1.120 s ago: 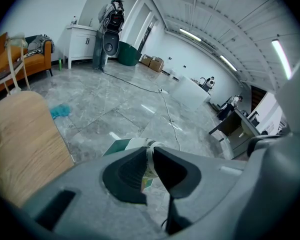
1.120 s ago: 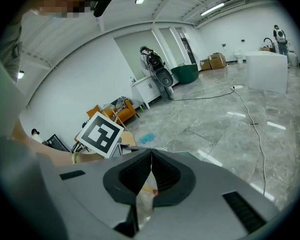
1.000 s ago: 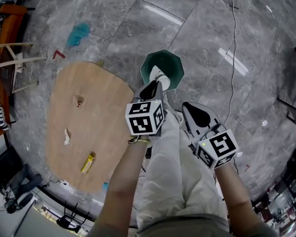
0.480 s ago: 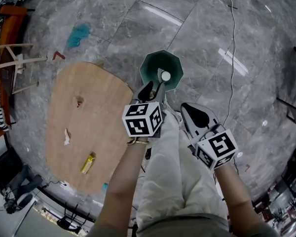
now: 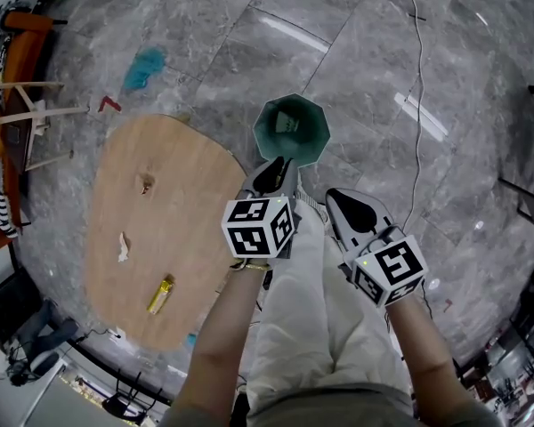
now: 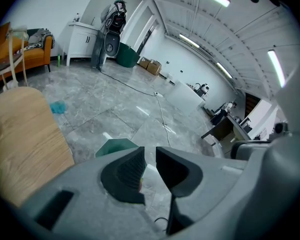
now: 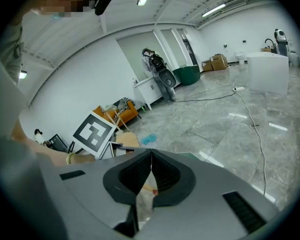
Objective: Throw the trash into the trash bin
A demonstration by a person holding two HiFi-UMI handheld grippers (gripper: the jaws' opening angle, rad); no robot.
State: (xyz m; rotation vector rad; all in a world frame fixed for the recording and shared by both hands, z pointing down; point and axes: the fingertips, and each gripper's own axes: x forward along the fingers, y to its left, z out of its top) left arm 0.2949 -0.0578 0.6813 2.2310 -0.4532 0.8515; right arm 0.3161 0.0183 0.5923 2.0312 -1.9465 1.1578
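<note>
The green trash bin (image 5: 291,128) stands on the grey floor just beyond the table's far end, with a pale piece of trash (image 5: 289,124) lying inside it. My left gripper (image 5: 271,173) hangs short of the bin's near rim. Its jaws have just been closing, a narrow gap still stands between them, and nothing is in it. The left gripper view shows that gripper (image 6: 150,163) above the bin (image 6: 114,146). My right gripper (image 5: 348,205) is held to the right over the person's legs, shut and empty, as the right gripper view (image 7: 151,171) confirms.
The oval wooden table (image 5: 173,265) at left carries a yellow object (image 5: 163,294), a white crumpled scrap (image 5: 122,247) and a small brown bit (image 5: 146,185). A blue scrap (image 5: 142,67) and a red piece (image 5: 107,105) lie on the floor. A cable (image 5: 418,105) runs at right.
The white trash left the left gripper's jaws, dropped over the bin and now lies inside it. The left gripper drew back a little. The right gripper stayed still.
</note>
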